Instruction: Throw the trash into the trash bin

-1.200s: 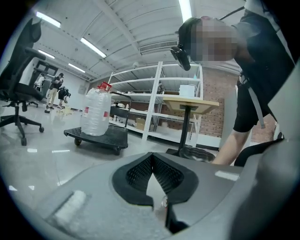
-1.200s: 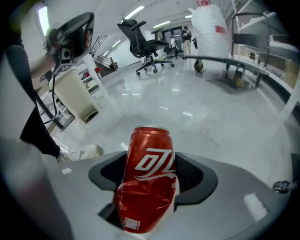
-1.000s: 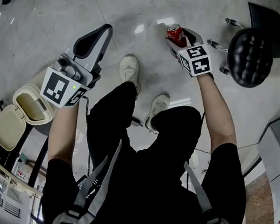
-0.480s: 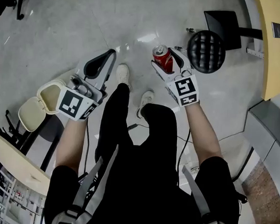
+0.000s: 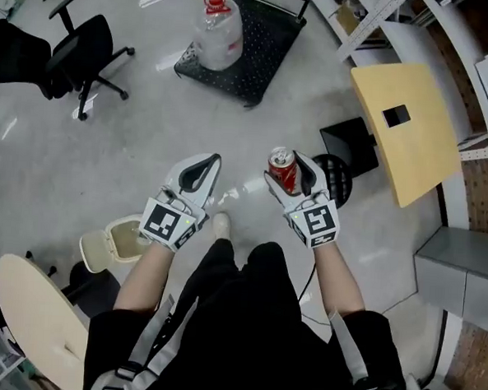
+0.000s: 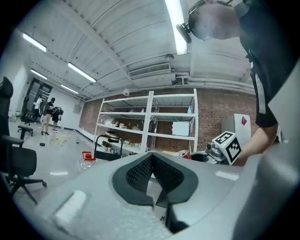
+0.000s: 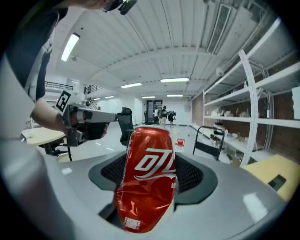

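Trash bin: cream body, lid swung back, mouth uncovered; on the floor below and to the left of the left gripper, well apart from it. Round pale tabletop further down-left, beyond the bin. Black office chair far ahead and to the left of the same gripper.

Left gripper: held out level, marker cube at the wrist end. Jaws clenched — ribbed black pads pressed together at the tips, nothing between them. White shoe on the floor, just right of the cube in the head view.

Clear water jug with red cap, standing on a black cart, far ahead, between the lines of the two grippers.

Right gripper: beside the left one, a gap between the two. Jaws set wide and grasping a red can — pads bearing on both flanks of it. Can upright, silver top facing up, white script on the side, lower body dented and creased. Well to the right of the bin and high above the floor; not over the bin mouth.

Black round seat on the floor, just right of and below the right gripper. Yellow board with a dark square cutout, ahead and to the right of it. White shelving along the wall on that gripper's right.
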`<state>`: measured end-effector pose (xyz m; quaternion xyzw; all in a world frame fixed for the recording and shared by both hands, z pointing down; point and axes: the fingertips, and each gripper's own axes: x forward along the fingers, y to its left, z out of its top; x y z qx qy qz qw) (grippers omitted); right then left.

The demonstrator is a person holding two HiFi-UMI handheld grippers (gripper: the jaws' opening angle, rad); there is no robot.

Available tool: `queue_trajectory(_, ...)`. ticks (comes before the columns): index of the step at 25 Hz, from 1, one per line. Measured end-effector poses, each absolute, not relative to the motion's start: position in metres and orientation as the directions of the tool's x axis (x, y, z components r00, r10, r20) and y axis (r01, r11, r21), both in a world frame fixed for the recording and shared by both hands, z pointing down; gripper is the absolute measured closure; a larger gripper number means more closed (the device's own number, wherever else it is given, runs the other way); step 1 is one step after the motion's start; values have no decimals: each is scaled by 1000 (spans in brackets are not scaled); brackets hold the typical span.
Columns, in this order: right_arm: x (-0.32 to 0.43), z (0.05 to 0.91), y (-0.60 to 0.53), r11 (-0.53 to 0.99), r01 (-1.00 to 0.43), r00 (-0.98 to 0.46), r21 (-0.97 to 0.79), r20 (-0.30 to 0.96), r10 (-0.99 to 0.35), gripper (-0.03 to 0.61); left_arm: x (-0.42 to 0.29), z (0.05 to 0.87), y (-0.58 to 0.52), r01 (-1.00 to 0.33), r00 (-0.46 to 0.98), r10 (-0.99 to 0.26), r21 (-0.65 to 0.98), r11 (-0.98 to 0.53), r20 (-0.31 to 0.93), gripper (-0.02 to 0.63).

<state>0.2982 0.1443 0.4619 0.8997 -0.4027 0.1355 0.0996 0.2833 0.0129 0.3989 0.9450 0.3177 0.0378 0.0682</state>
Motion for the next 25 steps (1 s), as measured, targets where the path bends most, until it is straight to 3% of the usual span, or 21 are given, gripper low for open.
queue_trajectory(5, 293, 379, 126, -640, -761, 647, 104, 189, -739, 261, 279, 356, 1, 555, 827, 563, 170, -814, -7, 613)
queue_trajectory(11, 299, 344, 93, -589, -803, 596, 88, 117, -794, 261, 276, 318, -31, 500, 866, 498, 113, -858, -51, 612)
queue_trajectory(18, 301, 314, 53, -431, -900, 435, 70, 56, -899, 259, 255, 287, -79, 296, 953, 289, 83, -952, -88, 612)
queue_trajectory(25, 280, 316, 27, -203, -975, 209, 96, 66, -976, 259, 184, 286, -92, 51, 995, 45, 77, -996, -86, 612)
